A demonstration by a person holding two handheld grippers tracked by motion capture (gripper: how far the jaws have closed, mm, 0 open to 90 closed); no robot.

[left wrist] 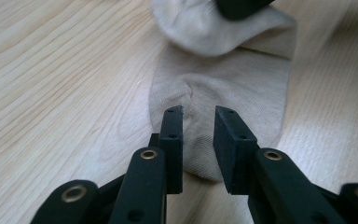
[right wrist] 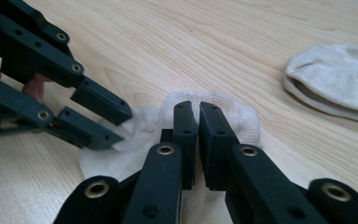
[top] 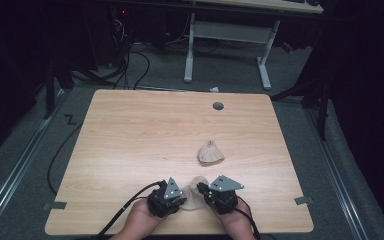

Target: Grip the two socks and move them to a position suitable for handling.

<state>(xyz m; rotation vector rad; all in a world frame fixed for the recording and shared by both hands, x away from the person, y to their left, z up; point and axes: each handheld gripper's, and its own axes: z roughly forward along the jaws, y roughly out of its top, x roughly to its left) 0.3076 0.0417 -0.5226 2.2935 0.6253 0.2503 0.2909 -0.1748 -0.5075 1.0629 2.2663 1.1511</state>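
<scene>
Two beige socks lay on the wooden tabletop (top: 130,130), and both grippers worked on the nearer one. That sock (top: 194,196) lay flat between the two grippers, close to the person's edge of the tabletop. The other, a bunched sock (top: 210,153), sat well apart, ahead of the right gripper and slightly to its outer side.

The left gripper (left wrist: 198,116) had its jaws spread a little, straddling the near end of the flat sock; in the left gripper view the cloth ran forward from between the jaws, and its far end was folded or lifted under the right gripper's black tip. Whether the left jaws already touched the fabric could not be told for certain.

The right gripper (right wrist: 198,109) had its jaws pressed nearly together, with a rounded ridge of sock fabric rising just beyond them; it appeared to pinch a fold of the sock, though the contact itself was hidden by the jaws.

Judging from this, the step in hand was a two-gripper hold on the near sock, probably to fold or flatten it. The next move would call for the left gripper to close firmly on its end before either hand pulled, so the thin cloth would not slip free.
</scene>
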